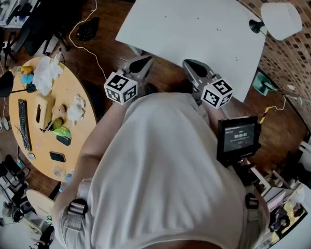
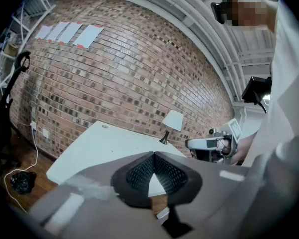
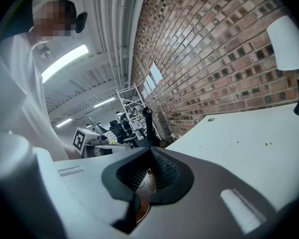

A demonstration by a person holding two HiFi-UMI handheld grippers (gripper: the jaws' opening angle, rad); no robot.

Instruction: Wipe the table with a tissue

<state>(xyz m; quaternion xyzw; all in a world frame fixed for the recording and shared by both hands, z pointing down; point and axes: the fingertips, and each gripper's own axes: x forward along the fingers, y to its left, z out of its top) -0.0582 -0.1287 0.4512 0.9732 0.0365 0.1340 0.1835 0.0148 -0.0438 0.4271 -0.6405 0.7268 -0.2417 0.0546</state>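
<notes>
The white table (image 1: 197, 25) lies ahead of me, its top bare in the head view. My left gripper (image 1: 141, 64) hovers just off its near edge, jaws shut with nothing between them; its tips meet in the left gripper view (image 2: 154, 154). My right gripper (image 1: 193, 66) hangs beside it over the same edge, tips (image 3: 150, 150) also together and empty. Crumpled white tissues (image 1: 45, 74) and a tissue box (image 1: 44, 111) sit on a round wooden table (image 1: 72, 87) far to my left, away from both grippers.
A white lamp (image 1: 281, 19) stands at the white table's far right corner. A brick wall (image 2: 114, 78) runs behind the table. The round table also carries a keyboard (image 1: 23, 123), a phone (image 1: 57, 156) and small items. A cable (image 1: 85, 45) trails over the wooden floor.
</notes>
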